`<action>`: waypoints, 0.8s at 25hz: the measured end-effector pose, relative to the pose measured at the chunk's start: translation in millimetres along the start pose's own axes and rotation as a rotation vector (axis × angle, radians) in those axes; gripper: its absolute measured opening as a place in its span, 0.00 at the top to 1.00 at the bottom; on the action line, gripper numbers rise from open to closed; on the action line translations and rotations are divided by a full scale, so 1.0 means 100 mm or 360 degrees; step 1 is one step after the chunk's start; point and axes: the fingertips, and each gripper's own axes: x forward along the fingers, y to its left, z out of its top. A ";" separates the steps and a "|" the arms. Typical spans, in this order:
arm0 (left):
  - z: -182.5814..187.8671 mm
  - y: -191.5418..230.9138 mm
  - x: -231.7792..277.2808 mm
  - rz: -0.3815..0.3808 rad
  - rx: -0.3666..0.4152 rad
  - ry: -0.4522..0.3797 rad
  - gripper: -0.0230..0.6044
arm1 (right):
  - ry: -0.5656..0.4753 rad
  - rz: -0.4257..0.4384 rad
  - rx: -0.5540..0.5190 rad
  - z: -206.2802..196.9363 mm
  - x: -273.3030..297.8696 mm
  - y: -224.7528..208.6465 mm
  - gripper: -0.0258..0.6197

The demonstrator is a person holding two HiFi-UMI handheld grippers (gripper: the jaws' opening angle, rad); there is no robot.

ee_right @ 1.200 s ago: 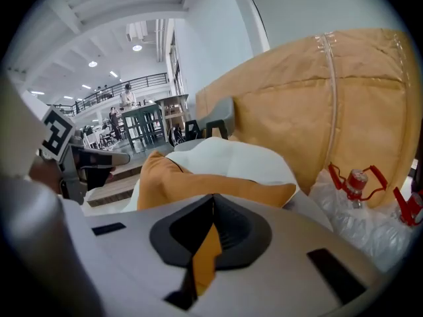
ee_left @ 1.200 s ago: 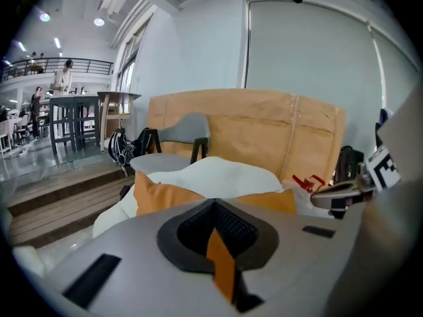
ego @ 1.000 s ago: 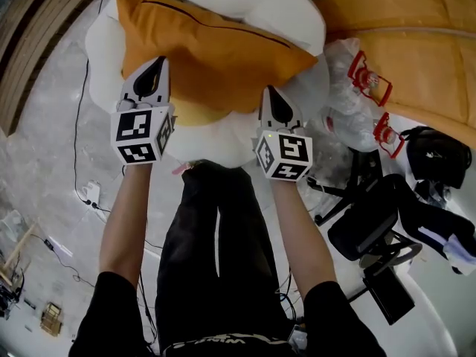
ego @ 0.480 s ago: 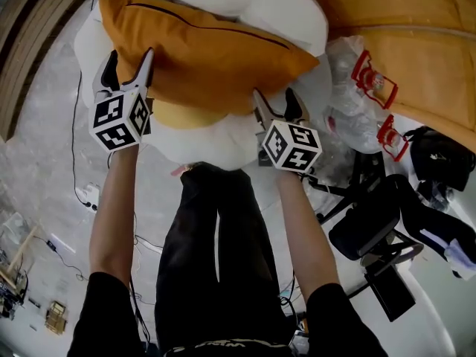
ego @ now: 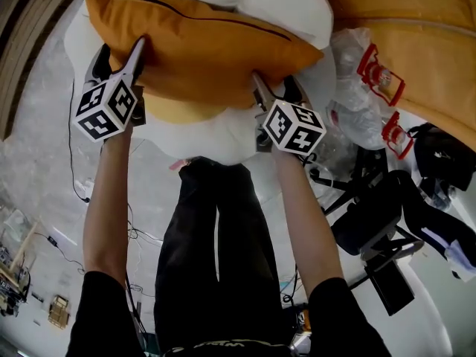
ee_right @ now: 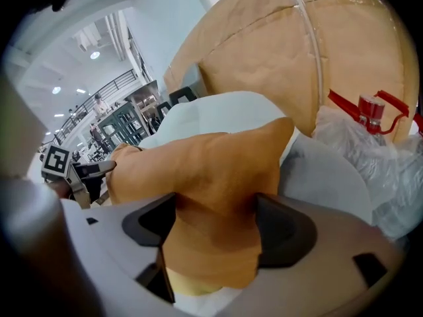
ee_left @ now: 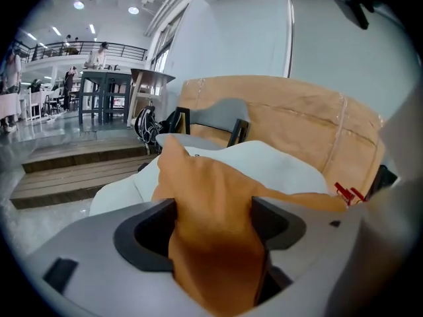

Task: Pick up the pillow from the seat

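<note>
An orange pillow (ego: 201, 50) with a dark zip lies on a white padded seat (ego: 216, 136), over a paler yellow cushion (ego: 186, 111). My left gripper (ego: 119, 53) straddles the pillow's left corner and my right gripper (ego: 275, 88) straddles its near right corner. Both sets of jaws have just been opening and now stand wide. In the left gripper view orange pillow (ee_left: 211, 197) cloth fills the gap of the left gripper (ee_left: 213, 222). The right gripper view shows the pillow (ee_right: 218, 164) bunched between the jaws of the right gripper (ee_right: 215, 226).
A large tan padded shell (ego: 416, 43) stands at the back right. Clear plastic bags (ego: 353, 114) with red clamps (ego: 375, 69) lie beside the seat. Black bags and a stand (ego: 372, 222) crowd the floor at right; cables (ego: 74, 162) run at left. Wooden steps (ee_left: 73, 170) rise beyond.
Both grippers were shut above the pillow's near edge. They have opened, spread apart and sunk, so each now has a pillow corner between its jaws.
</note>
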 end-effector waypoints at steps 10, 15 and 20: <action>-0.10 -0.08 -0.03 -0.0036 -0.0001 0.0110 0.69 | -0.0022 -0.0039 -0.0030 -0.06 -0.06 -0.07 0.69; -0.13 -0.17 -0.13 -0.0120 0.0011 0.0125 0.87 | -0.0002 -0.0017 -0.0035 -0.10 -0.10 -0.03 0.86; -0.16 -0.22 -0.23 -0.0158 0.0047 0.0120 0.91 | -0.0001 0.0011 -0.0036 -0.15 -0.16 0.00 0.88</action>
